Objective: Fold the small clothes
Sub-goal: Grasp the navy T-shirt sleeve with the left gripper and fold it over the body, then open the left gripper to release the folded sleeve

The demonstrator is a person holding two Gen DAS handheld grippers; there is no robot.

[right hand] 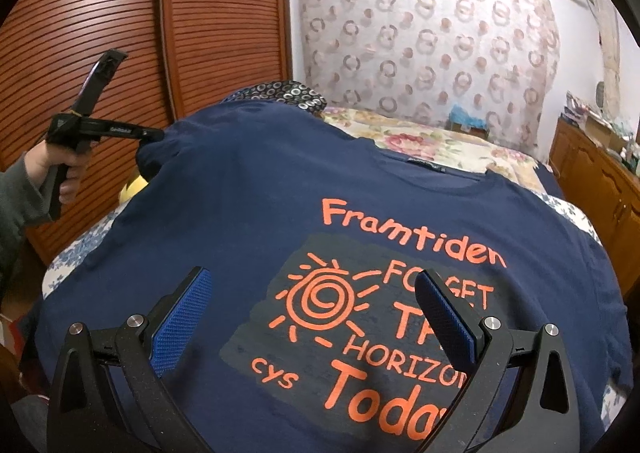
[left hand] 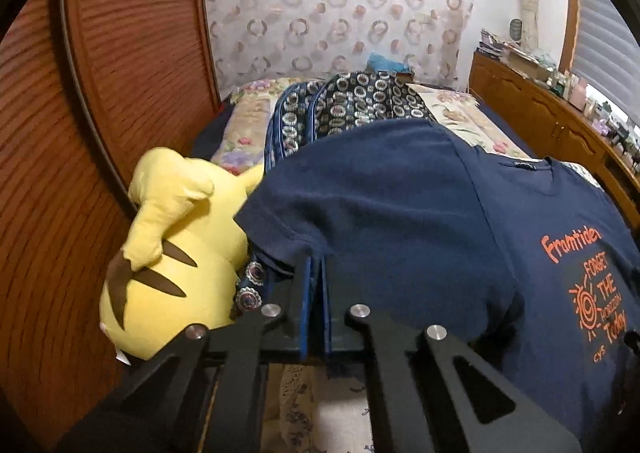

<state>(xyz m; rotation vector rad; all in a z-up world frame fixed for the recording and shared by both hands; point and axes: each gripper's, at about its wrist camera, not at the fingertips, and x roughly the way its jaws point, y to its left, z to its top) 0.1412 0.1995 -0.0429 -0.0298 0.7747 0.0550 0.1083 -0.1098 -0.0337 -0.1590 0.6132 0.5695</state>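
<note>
A navy T-shirt (right hand: pixel 248 189) with an orange sun print lies spread face up on the bed, collar at the far side. It also shows in the left wrist view (left hand: pixel 400 205). My left gripper (left hand: pixel 316 269) is shut on the hem of the shirt's left sleeve, which is lifted off the bed; the same gripper shows in the right wrist view (right hand: pixel 154 133) pinching the sleeve. My right gripper (right hand: pixel 316 289) is open and empty, hovering over the printed chest, its blue pads (right hand: pixel 184 317) wide apart.
A yellow plush toy (left hand: pixel 176 245) lies at the shirt's left beside the slatted wooden wardrobe (left hand: pixel 120 93). A ring-patterned dark bag (left hand: pixel 352 101) and floral bedding (right hand: pixel 432 145) lie beyond the shirt. A wooden cabinet (right hand: pixel 592 173) runs along the right.
</note>
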